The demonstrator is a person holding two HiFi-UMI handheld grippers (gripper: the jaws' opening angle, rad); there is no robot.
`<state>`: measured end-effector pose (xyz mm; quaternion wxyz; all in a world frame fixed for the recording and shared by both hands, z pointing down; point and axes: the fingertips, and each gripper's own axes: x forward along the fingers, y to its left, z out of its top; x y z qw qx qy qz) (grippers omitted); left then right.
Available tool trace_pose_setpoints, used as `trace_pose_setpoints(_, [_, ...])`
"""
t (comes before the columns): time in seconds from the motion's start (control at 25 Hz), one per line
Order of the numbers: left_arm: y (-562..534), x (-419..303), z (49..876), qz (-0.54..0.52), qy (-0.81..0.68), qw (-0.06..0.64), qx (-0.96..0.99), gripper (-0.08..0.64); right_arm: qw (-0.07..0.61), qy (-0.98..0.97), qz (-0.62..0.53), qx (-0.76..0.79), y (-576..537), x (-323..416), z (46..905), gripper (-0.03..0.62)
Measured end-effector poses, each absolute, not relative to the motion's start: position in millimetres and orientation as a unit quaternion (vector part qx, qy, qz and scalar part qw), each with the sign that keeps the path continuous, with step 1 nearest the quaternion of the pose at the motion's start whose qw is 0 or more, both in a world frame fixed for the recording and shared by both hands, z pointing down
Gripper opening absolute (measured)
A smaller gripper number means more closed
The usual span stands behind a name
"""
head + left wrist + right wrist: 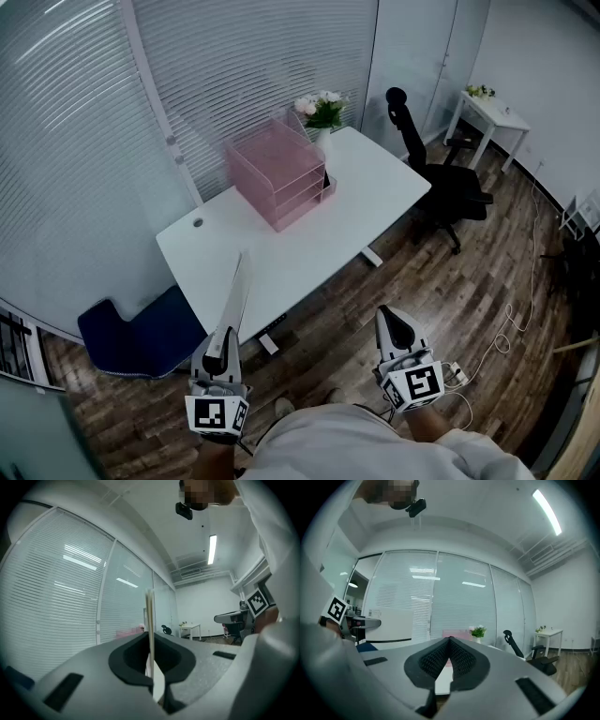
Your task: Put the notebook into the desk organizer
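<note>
My left gripper [222, 356] is shut on a thin pale notebook [235, 298], held edge-on and pointing toward the white desk [281, 253]. In the left gripper view the notebook [150, 620] stands as a narrow vertical strip clamped between the closed jaws of the left gripper [151, 667]. The pink tiered desk organizer [277, 173] sits on the far part of the desk, well ahead of both grippers. My right gripper [396, 330] is shut with nothing in it, held low near my body; in its own view the right gripper [450, 643] shows its pads pressed together.
A vase of flowers [321, 112] stands behind the organizer. A black office chair [441, 178] is right of the desk, a blue seat [141, 333] left of it. A small white side table [492, 117] is at the far right. Cables [506, 328] lie on the wooden floor.
</note>
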<state>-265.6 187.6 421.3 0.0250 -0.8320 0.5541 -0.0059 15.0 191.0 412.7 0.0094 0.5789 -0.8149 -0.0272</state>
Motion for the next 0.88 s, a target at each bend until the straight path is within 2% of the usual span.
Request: trace_pose_setpoints(0.88, [192.6, -267.7, 425.2, -0.007, 0.559, 0.019, -0.829, 0.014, -0.001, -0.815, -0.018, 0.58, 198.6, 19.9, 414.3, 0.012])
